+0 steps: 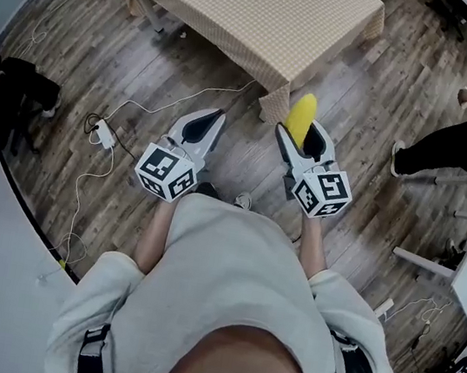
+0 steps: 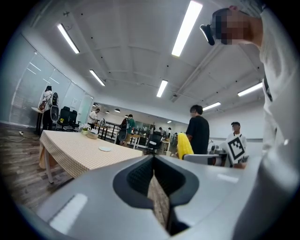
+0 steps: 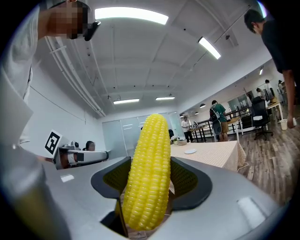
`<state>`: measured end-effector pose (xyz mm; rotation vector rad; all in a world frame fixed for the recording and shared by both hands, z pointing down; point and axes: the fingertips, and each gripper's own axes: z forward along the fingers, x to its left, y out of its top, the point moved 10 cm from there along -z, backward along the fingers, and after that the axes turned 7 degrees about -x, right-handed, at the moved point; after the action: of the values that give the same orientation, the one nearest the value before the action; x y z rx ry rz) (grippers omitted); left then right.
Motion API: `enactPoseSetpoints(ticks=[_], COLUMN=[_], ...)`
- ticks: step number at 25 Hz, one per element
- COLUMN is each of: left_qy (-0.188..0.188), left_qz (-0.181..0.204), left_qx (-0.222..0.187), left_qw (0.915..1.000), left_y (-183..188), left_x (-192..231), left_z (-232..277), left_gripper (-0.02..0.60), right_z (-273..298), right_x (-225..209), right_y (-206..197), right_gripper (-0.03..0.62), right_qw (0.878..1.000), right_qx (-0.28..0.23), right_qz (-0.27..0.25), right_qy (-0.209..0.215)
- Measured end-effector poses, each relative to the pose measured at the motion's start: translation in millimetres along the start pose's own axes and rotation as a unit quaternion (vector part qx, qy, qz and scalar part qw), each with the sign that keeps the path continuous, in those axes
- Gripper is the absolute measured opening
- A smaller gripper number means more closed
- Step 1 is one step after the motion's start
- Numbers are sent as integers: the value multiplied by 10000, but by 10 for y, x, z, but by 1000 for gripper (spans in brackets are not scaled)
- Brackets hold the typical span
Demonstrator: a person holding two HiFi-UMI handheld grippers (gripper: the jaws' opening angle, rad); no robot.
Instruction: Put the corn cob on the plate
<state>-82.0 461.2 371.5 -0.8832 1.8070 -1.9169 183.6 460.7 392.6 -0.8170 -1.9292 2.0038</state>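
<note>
Left gripper (image 2: 153, 163), jaws together, empty; cloth-covered table (image 2: 70, 151) with plate (image 2: 105, 149) at ten o'clock, corn cob (image 2: 184, 145) at two.

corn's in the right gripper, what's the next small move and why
Probably carry the right gripper forward toward the table. Its jaws are shut on the corn cob, which stands upright between them. The person stands back from the table's near corner, and the plate sits well in on the cloth, so the cob is nowhere near over it. The left gripper is shut and empty.
</note>
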Motion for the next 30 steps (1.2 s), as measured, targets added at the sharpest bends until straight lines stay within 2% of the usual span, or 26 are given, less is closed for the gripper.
enactPoseSetpoints(ticks=[7,15,21,30], left_qy=[12,50,-36,-48], left_qz=[41,46,-41,-197], left_qx=[2,-41,-57,12], left_qw=[10000,10000,10000,9998], left_y=[-36,-28,-47,169], left_x=[-17,290,803,1825], left_z=[207,475,878,1427], left_gripper=[8,8,8,8], right_z=[46,417,961,2028], right_x=[-214,-444,-651,-897], right_y=[24,46,18,112], right_gripper=[261,261,261,261], right_qw=[10000,9999,9998,9996], right_qx=[-33,-24,62,153], right_qz=[3,-83,-163,-148], right_qy=[40,65,-1,-197])
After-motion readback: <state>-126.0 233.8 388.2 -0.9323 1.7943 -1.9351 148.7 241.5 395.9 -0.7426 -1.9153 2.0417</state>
